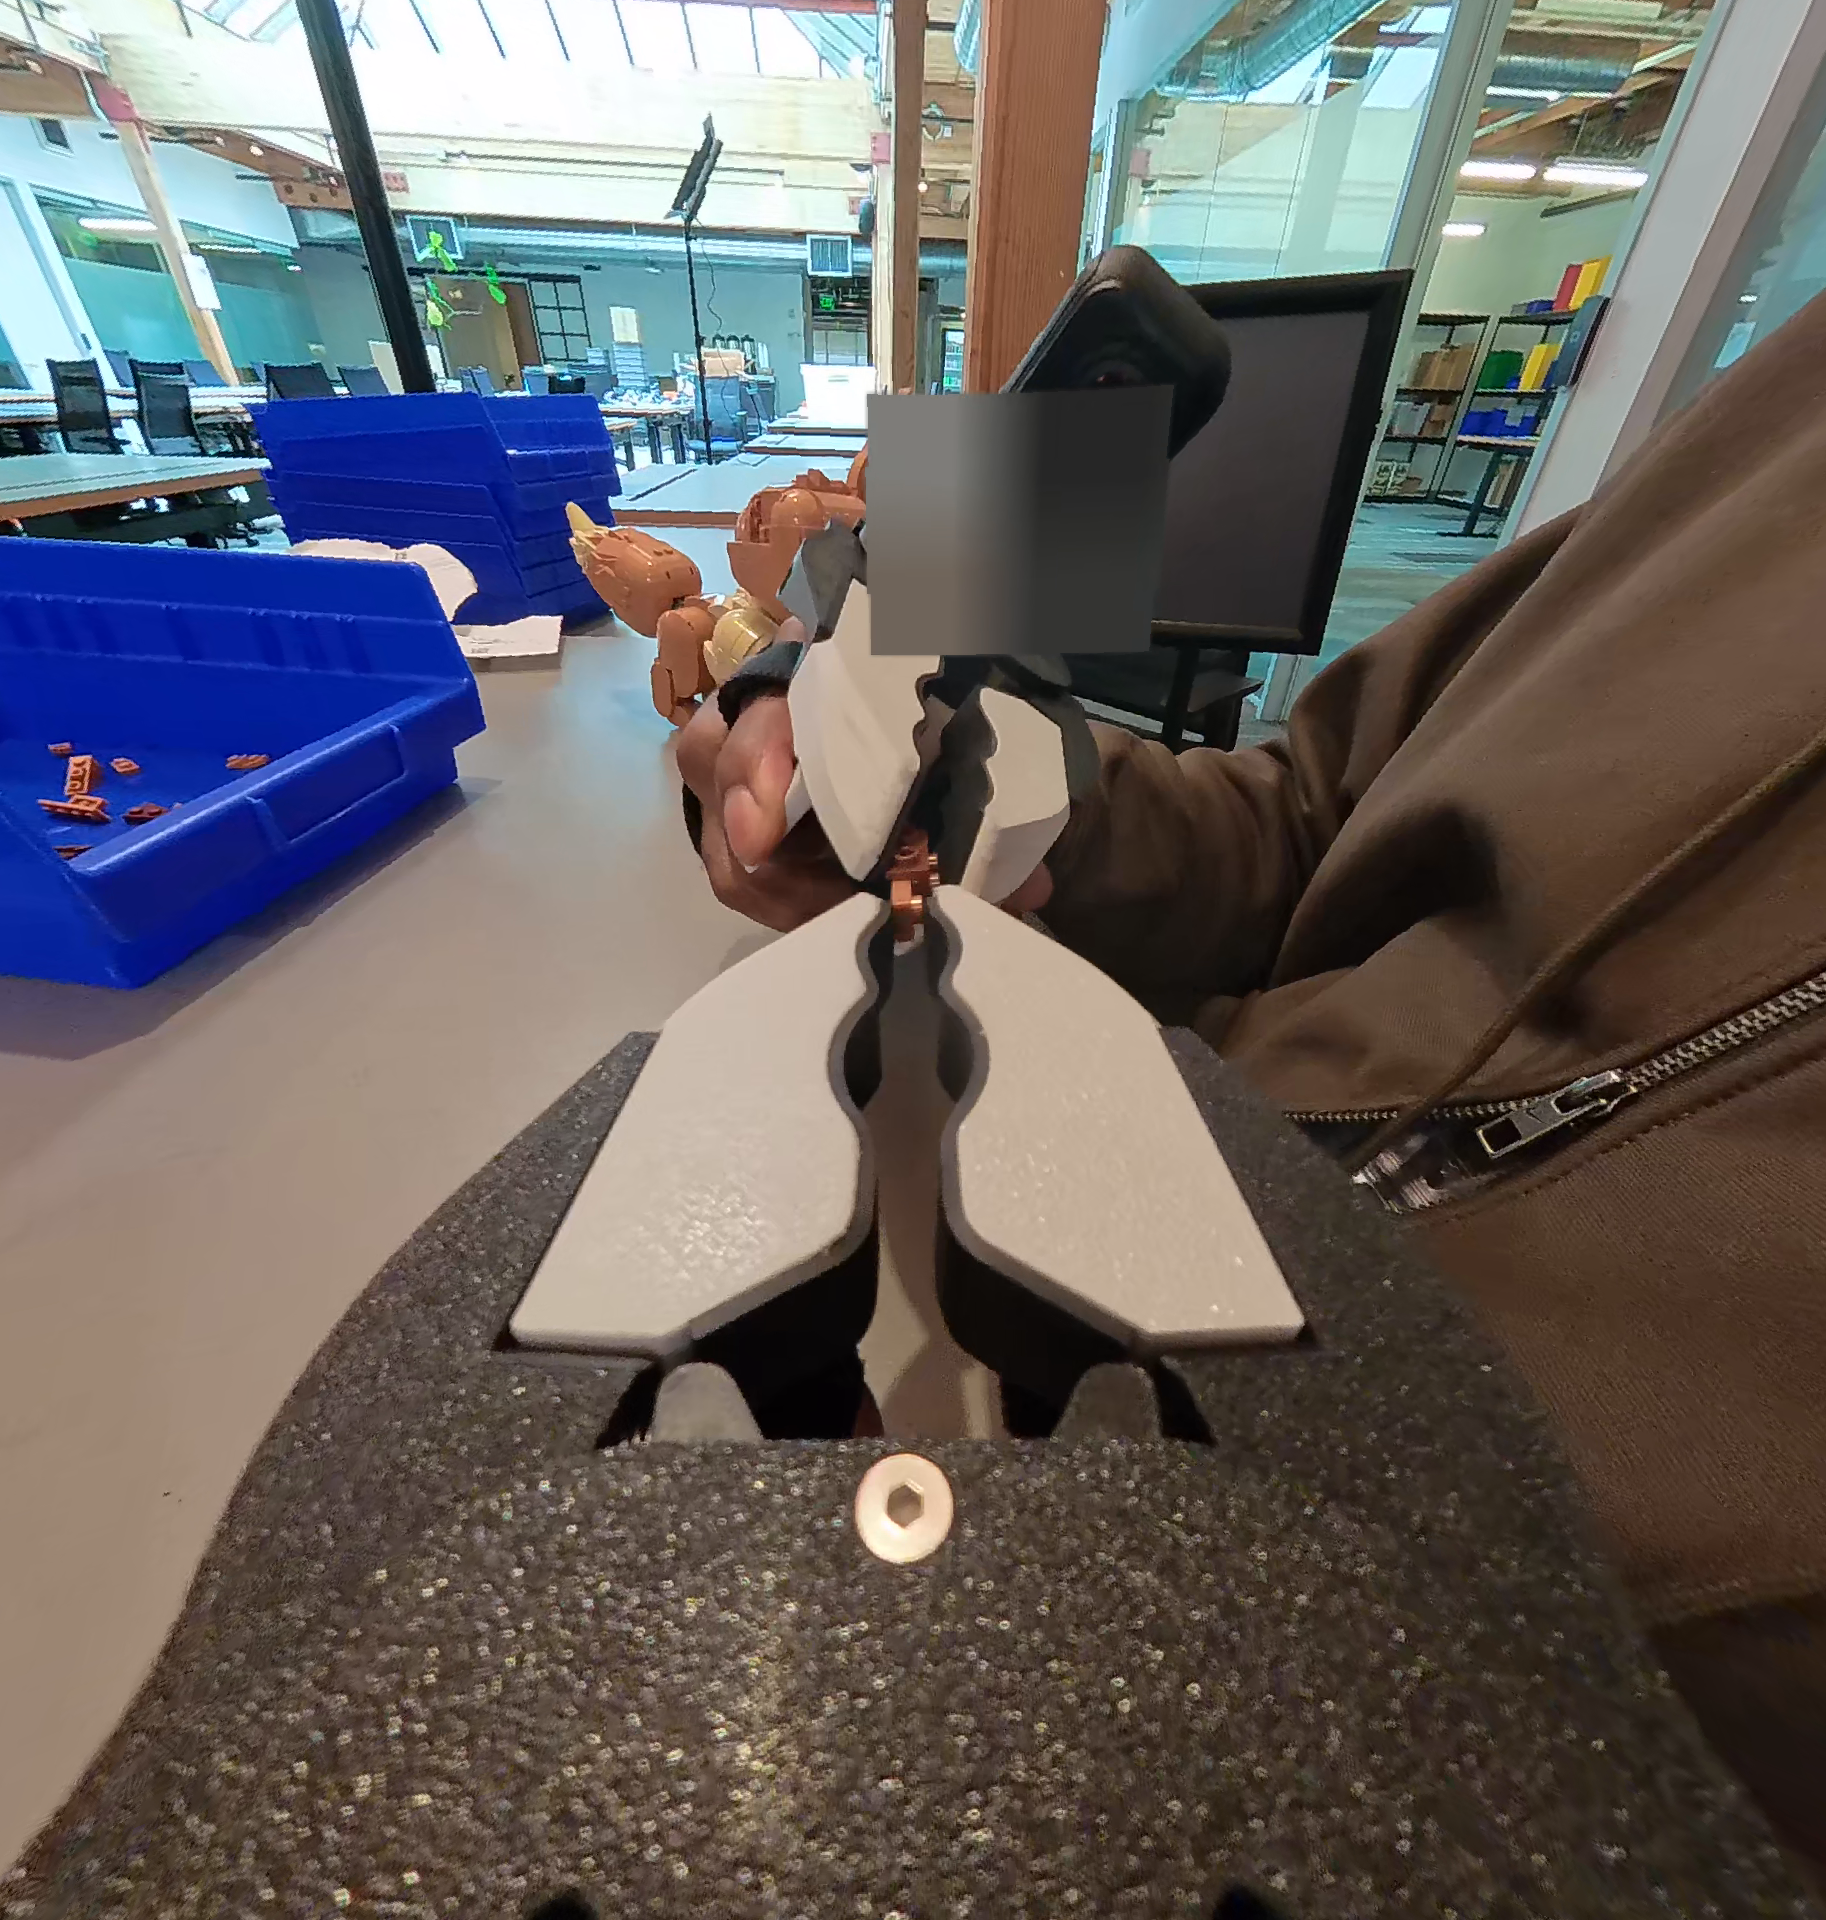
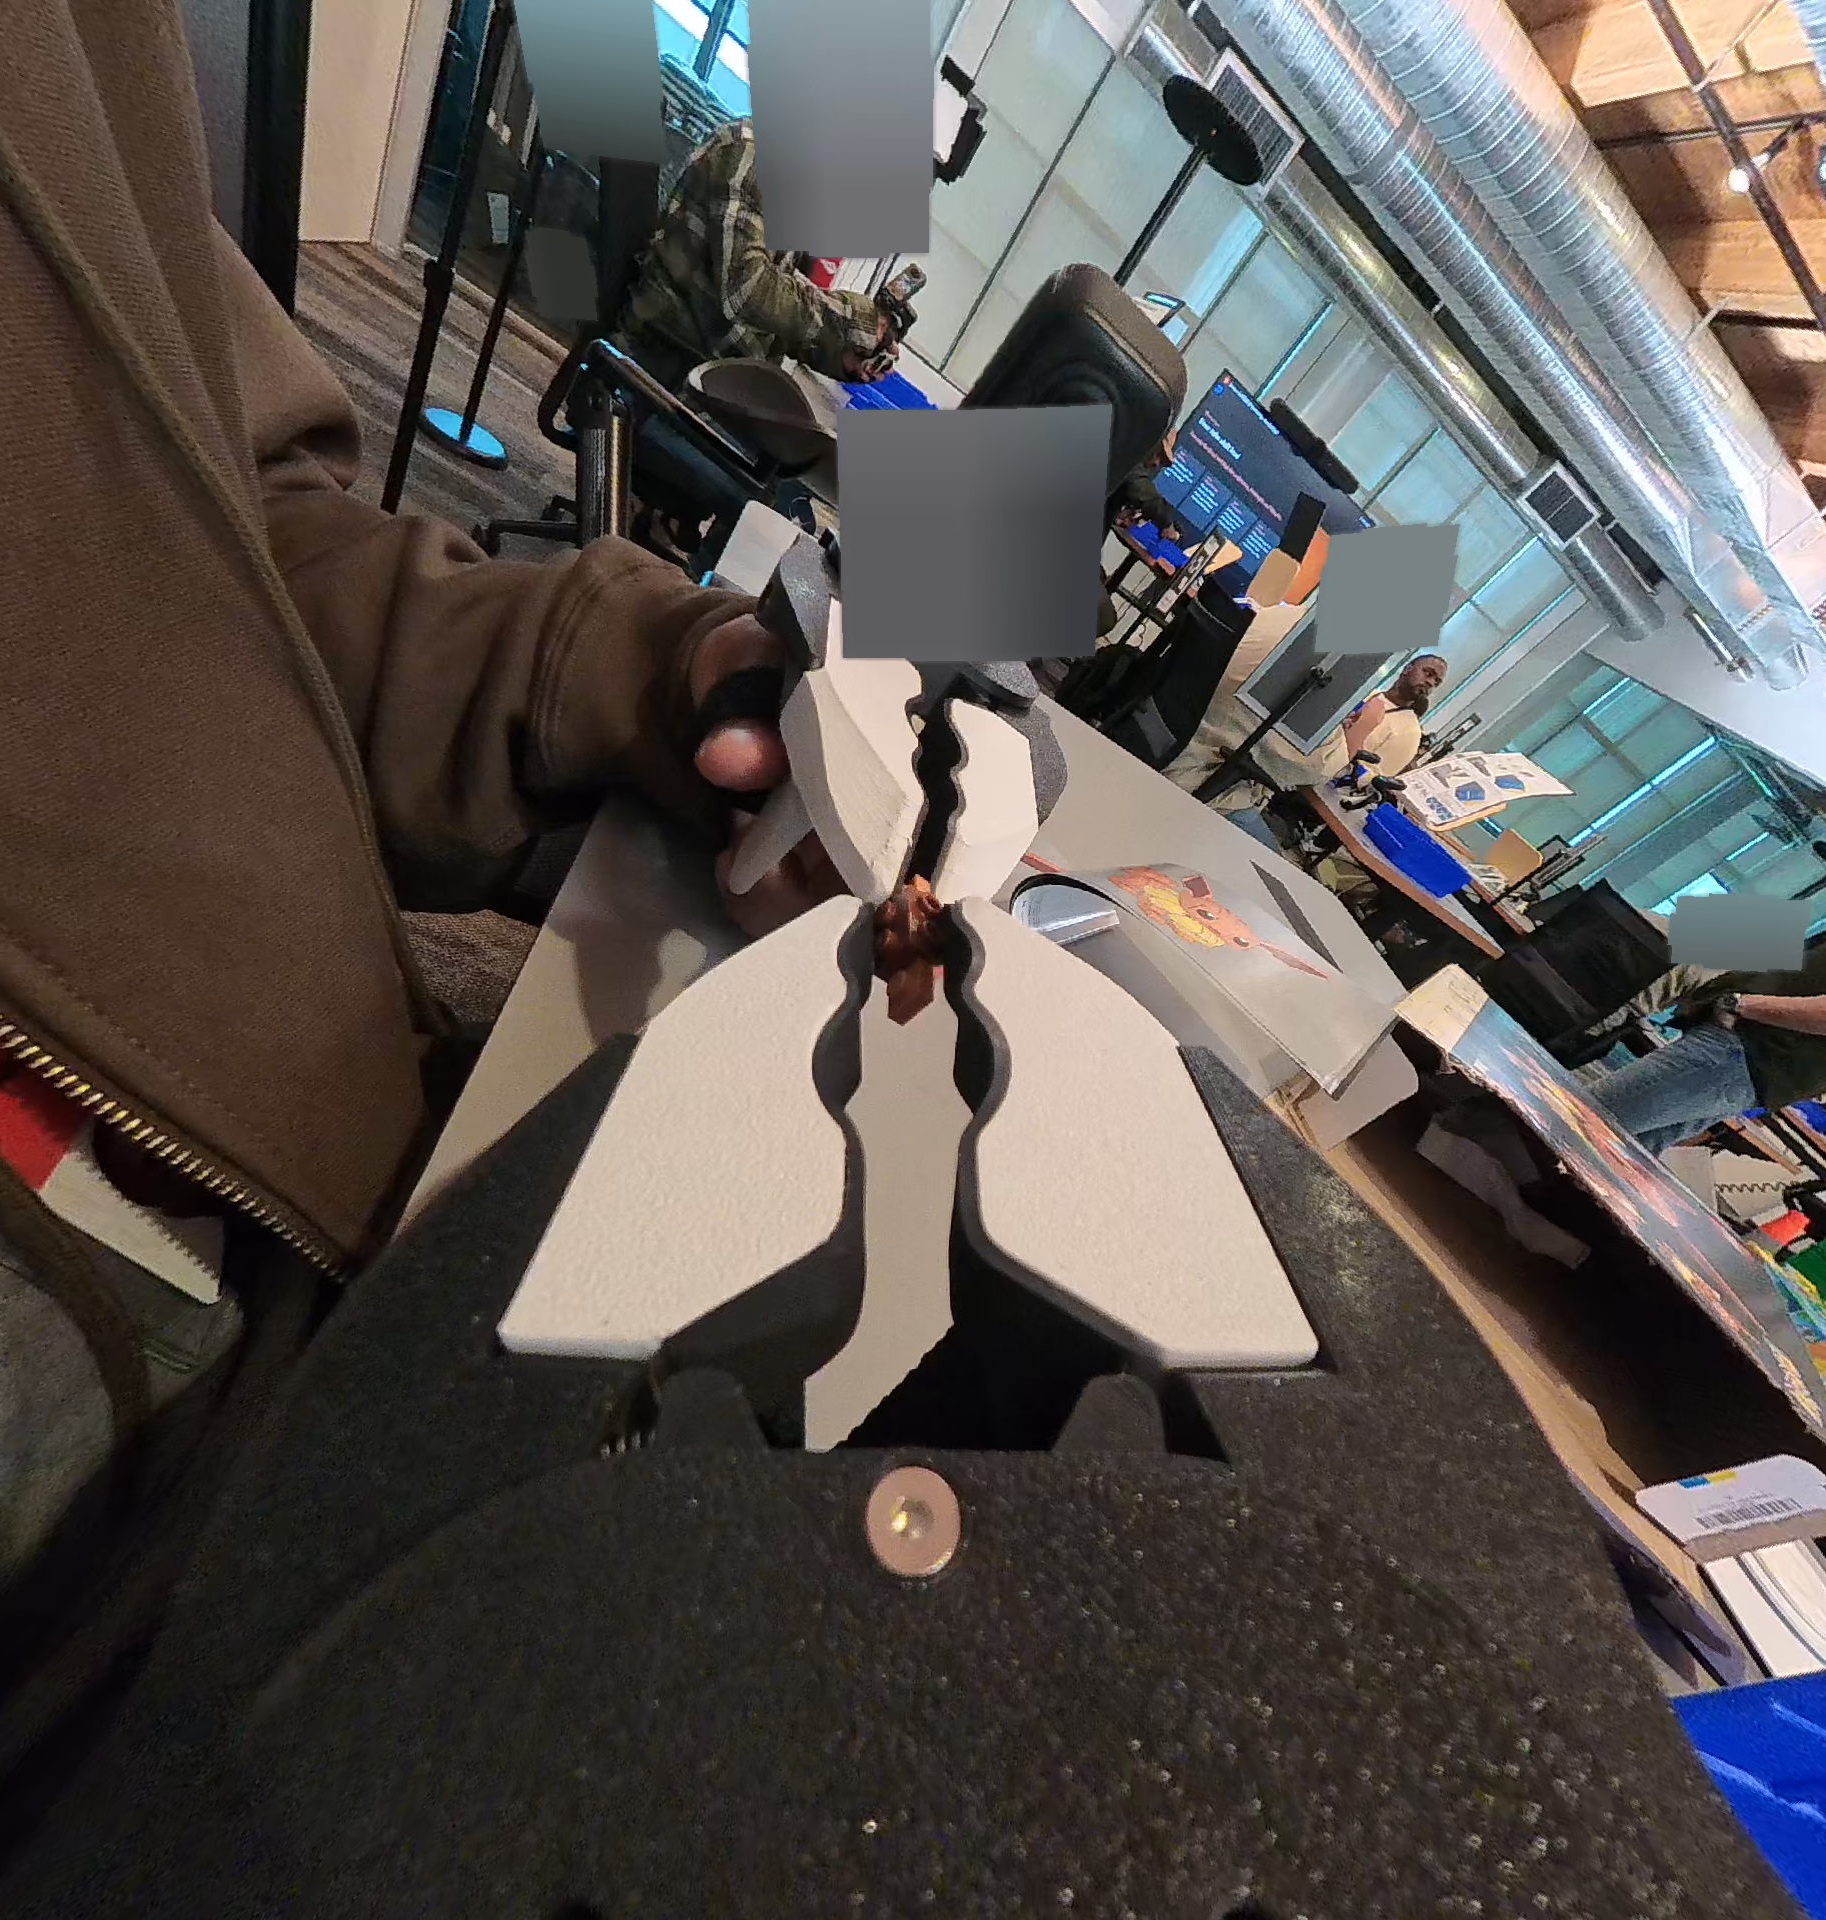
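Both my left claw (image 1: 910,914) and right claw (image 2: 907,940) seem clamped on tiny brown brick pieces (image 1: 911,881), which may slip and drop onto the worktop (image 1: 369,1039).

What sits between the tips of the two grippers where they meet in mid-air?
A small brown brick piece bridges them: left gripper and right gripper each pinch it from opposite ends. Both wrist views show this.

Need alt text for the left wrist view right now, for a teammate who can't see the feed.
The left gripper pinches a small brown brick piece tip to tip with the right gripper, which grips the same piece above a grey table. Behind are a blue bin of loose brown bricks and a brown brick figure.
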A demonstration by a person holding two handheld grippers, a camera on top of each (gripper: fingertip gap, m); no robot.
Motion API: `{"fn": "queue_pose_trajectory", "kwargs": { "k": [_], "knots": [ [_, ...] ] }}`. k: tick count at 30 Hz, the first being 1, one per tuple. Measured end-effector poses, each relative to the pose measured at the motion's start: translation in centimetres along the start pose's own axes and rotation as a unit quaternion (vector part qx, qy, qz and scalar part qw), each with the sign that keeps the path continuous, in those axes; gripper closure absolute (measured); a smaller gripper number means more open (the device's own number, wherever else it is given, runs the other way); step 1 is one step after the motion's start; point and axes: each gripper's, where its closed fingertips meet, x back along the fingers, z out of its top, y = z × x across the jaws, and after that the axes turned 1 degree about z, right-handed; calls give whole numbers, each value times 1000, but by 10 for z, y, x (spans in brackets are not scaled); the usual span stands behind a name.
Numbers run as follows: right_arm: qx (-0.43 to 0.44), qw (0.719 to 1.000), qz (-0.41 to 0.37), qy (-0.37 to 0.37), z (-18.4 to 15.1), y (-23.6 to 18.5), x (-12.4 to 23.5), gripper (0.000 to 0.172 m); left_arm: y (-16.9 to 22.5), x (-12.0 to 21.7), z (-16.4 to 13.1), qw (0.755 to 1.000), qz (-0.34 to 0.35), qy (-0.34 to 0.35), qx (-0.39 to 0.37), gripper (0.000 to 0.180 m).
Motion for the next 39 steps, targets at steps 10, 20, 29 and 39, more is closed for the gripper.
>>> {"fn": "queue_pose_trajectory", "kwargs": {
  "k": [10,20,29,39],
  "knots": [
    [21,998,-42,-52,-16,13,1,160,-20,-2,-5,998,49,-20,37,175],
    [56,993,-84,-66,-20,24,3,160,-49,17,-2,987,110,14,114,176],
    [-72,881,-408,-228,-79,183,89,159,-55,16,-5,985,133,5,114,176],
    [-262,803,-470,-256,-154,217,152,144,-57,17,-4,983,135,9,121,176]
  ]
}}
